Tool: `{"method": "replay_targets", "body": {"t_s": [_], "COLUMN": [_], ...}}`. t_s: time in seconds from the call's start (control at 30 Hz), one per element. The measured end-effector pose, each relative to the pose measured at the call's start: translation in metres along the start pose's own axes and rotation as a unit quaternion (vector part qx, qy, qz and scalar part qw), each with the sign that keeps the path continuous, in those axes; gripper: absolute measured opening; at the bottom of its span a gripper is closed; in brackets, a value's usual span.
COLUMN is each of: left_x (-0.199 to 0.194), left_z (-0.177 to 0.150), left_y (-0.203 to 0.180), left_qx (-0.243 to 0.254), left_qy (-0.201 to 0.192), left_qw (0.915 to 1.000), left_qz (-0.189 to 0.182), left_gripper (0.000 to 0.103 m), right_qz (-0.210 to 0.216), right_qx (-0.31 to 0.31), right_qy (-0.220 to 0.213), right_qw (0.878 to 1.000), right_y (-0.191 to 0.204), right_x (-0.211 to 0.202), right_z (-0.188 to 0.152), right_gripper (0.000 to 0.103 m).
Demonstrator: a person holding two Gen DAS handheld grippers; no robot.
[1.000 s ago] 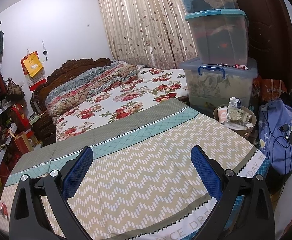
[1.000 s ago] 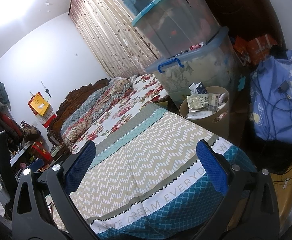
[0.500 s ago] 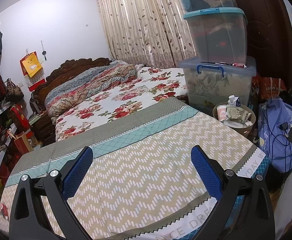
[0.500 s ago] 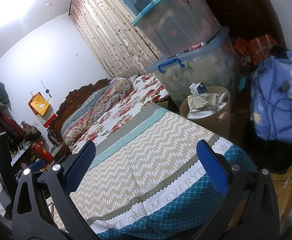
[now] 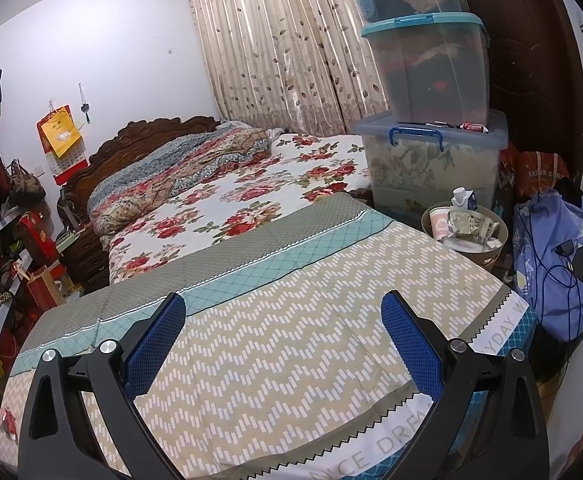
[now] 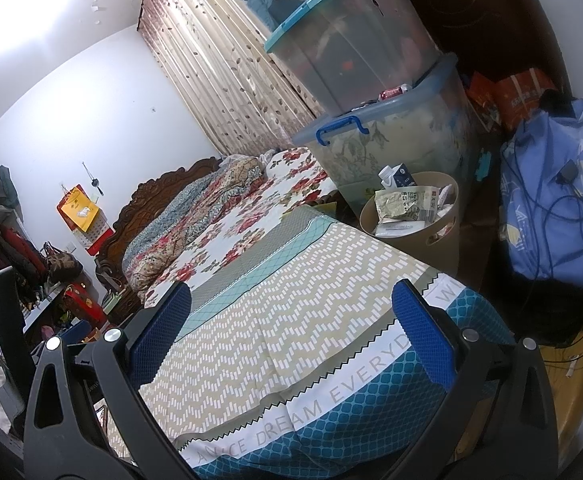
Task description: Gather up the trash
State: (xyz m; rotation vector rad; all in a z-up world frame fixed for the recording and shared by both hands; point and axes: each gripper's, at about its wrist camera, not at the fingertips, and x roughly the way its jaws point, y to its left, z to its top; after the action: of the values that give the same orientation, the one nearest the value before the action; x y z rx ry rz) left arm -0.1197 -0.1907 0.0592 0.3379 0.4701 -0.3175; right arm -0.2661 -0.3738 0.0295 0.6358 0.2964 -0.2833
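1. Two units are in view: the left hand-held gripper (image 5: 283,340) and the right hand-held gripper (image 6: 291,328). Each has its blue-padded fingers spread wide, with nothing between them.
2. Both hang over the foot of the bed (image 5: 291,352), at the bottom of their frames, above a zigzag-patterned cover (image 6: 291,304) with a teal border.
3. Trash sits in a round tan bin (image 5: 495,252) on the floor just beside the bed, right of centre in the left wrist view and centre right in the right wrist view (image 6: 447,228).
4. Bin contents: a crumpled wrapper (image 6: 399,206), a blue-and-white carton (image 6: 401,176) standing at the rear, and a paper cup (image 5: 438,220) at the left edge. The pile reaches the rim.
5. Behind the bin, three clear storage boxes (image 5: 431,64) are stacked in the upper right.
6. A blue bag (image 6: 551,200) with dark cables draped over it lies at the right edge.
7. A floral sheet (image 5: 251,192) and a rumpled quilt (image 5: 179,172) cover the far end of the bed, centre left.
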Motion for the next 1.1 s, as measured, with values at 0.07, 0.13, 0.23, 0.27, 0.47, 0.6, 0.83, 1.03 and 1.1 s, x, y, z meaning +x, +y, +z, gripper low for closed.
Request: {"method": "replay_targets", "body": {"t_s": [0.07, 0.13, 0.23, 0.27, 0.47, 0.6, 0.83, 1.03, 1.1], "left_x": [-0.0001, -0.0001, 0.0003, 0.0007, 0.0015, 0.0015, 0.0013, 0.0013, 0.0011], "left_z": [0.0007, 0.0007, -0.0012, -0.0016, -0.0035, -0.0044, -0.0046, -0.0044, -0.0048], "left_y": [-0.0002, -0.0002, -0.0009, -0.0005, 0.0003, 0.0009, 0.0009, 0.0004, 0.0002], "left_qx": [0.000, -0.001, 0.000, 0.000, 0.001, 0.002, 0.002, 0.002, 0.002], "left_qy": [0.000, 0.000, 0.001, 0.002, 0.003, 0.002, 0.002, 0.003, 0.002], "left_qw": [1.0000, 1.0000, 1.0000, 1.0000, 1.0000, 1.0000, 1.0000, 1.0000, 1.0000], "left_qz": [0.000, 0.000, 0.000, -0.001, -0.004, -0.005, -0.005, -0.005, -0.004], "left_gripper": [0.094, 0.094, 0.094, 0.094, 0.094, 0.094, 0.094, 0.094, 0.094], "right_qz": [0.000, 0.000, 0.000, -0.001, 0.000, 0.000, 0.000, 0.000, 0.000], "right_qx": [0.001, 0.001, 0.001, 0.001, 0.001, 0.001, 0.001, 0.001, 0.002], "right_qy": [0.001, 0.000, 0.000, 0.001, 0.001, 0.001, 0.001, 0.001, 0.001], "right_qw": [1.000, 1.000, 1.000, 1.000, 1.000, 1.000, 1.000, 1.000, 1.000], "right_y": [-0.0004, 0.0003, -0.0004, 0.0006, 0.0002, 0.0004, -0.0005, 0.0000, 0.0003], "right_x": [-0.0001, -0.0001, -0.0002, -0.0001, 0.0000, -0.0002, -0.0003, -0.0004, -0.0004], "right_z": [0.0003, -0.0005, 0.0002, -0.0008, -0.0007, -0.0006, 0.0003, -0.0001, -0.0005], "right_gripper": [0.099, 0.099, 0.099, 0.099, 0.099, 0.099, 0.099, 0.099, 0.099]}}
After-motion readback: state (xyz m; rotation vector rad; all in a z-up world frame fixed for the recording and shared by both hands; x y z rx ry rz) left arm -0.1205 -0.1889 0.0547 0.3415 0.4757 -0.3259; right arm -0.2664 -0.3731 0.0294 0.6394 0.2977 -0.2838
